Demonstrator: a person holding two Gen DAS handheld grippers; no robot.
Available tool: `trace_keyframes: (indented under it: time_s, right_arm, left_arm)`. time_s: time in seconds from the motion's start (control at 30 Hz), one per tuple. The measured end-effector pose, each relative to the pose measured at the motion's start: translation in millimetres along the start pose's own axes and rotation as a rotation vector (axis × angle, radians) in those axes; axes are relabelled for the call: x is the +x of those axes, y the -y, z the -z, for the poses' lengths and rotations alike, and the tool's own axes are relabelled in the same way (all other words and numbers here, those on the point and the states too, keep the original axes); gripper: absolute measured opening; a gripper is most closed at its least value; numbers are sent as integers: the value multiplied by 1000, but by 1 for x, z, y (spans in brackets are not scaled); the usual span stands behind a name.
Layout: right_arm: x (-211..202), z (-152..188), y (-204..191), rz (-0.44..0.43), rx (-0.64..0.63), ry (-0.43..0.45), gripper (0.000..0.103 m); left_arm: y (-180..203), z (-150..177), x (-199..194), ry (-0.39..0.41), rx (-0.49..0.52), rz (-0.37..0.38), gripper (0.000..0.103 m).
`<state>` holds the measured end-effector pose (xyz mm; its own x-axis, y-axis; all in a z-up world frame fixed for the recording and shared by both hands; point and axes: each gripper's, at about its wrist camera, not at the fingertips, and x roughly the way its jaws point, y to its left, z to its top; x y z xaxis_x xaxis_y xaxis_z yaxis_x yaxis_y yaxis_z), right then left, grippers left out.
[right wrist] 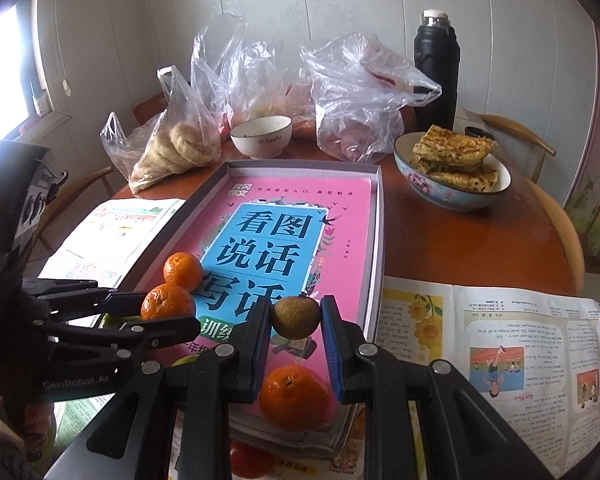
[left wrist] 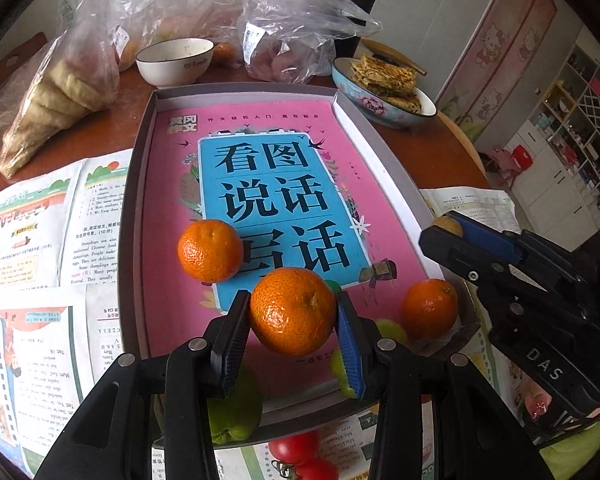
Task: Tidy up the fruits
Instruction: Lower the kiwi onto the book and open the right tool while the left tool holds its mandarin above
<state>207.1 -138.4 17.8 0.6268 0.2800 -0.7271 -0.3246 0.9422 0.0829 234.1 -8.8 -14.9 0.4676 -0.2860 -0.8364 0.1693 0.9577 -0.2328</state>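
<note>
Left wrist showed the left gripper point(left wrist: 293, 322) clamped on an orange point(left wrist: 293, 311); at three o'clock, the right gripper point(right wrist: 296, 318) pinched a brownish fruit point(right wrist: 295, 317), perhaps a kiwi.

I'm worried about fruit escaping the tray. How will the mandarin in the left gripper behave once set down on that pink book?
The mandarin is round, so it will probably roll on the glossy pink book. The box has a raised rim that should stop it. Its rind looks firm, dimpled and undented between the left gripper pads, so slipping seems unlikely.
</note>
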Motion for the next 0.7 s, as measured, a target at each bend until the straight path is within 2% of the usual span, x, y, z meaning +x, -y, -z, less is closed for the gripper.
trace_keyframes:
  time_s: [0.7]
  right_arm:
    - [35, 2, 7, 3, 14, -90, 25]
  left_arm:
    - [8, -2, 11, -29, 38, 2, 43]
